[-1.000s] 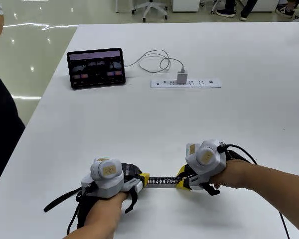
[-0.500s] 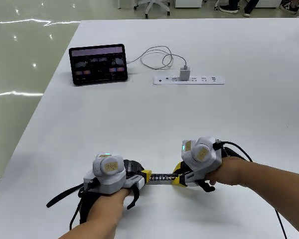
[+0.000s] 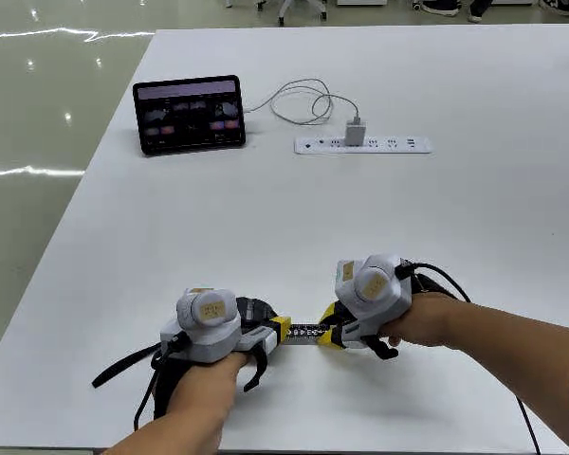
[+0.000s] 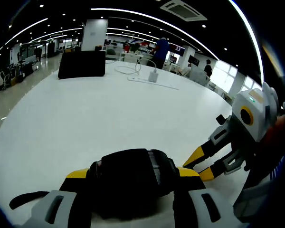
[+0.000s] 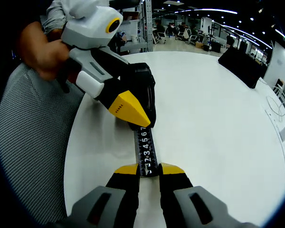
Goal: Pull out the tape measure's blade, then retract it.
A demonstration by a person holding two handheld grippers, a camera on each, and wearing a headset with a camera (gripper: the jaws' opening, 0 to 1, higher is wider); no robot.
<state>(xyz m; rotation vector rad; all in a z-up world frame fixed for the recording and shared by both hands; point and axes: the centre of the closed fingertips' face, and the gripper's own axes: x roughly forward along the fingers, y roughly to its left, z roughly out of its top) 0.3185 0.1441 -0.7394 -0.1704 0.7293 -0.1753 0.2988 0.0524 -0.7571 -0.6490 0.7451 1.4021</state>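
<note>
Even overhead light floods your white table (image 3: 266, 218) in the head view, bright without washing out, while ceiling strips streak glare across the polished floor (image 3: 38, 114) on the left. Shadows are soft and short, pooling just under your left gripper (image 3: 272, 328) and right gripper (image 3: 328, 328). In both gripper views the fisheye bows the table edge and the ceiling lights into arcs. Close to your left lens the black tape measure (image 4: 130, 178) reads as a dark mass with little detail; in the right gripper view the blade (image 5: 145, 147) numerals stay legible.
</note>
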